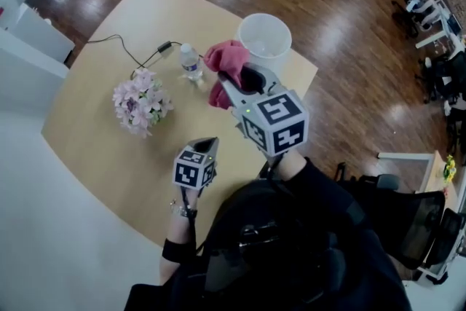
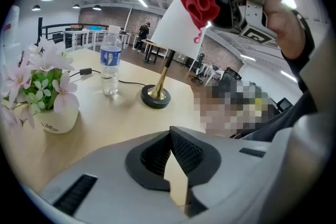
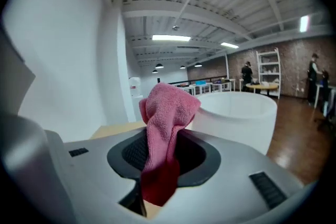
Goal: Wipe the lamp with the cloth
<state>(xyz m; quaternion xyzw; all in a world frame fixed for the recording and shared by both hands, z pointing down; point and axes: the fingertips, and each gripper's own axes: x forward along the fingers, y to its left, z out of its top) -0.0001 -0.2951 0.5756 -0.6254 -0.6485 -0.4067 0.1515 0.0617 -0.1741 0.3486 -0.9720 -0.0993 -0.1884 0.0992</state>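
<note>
The pale wooden worktop [image 1: 95, 127] carries everything, and the lamp [image 1: 264, 36] stands at its far right edge, its white shade wide open to the top and its dark round base [image 2: 155, 97] resting on the wood. The right hand-held gripper [image 1: 244, 82] is raised to the near side of the shade. Its jaws are clamped on the pink cloth [image 3: 165, 113], which bunches out past the tips, so soft fabric and not plastic meets the lamp. From the left gripper view the cloth [image 2: 197, 2] sits at the upper rim of the shade (it seems to touch, but I cannot say it for sure), so I judge the wiping is at the top part. The left hand-held gripper [image 2: 169, 136] has its jaws together with nothing between them and hangs low over the near worktop, probably only kept out of the way. Left of the lamp are a pot of pink flowers [image 1: 140, 102], a small water bottle [image 1: 191, 62] and a thin cable [image 1: 131, 51].
</note>
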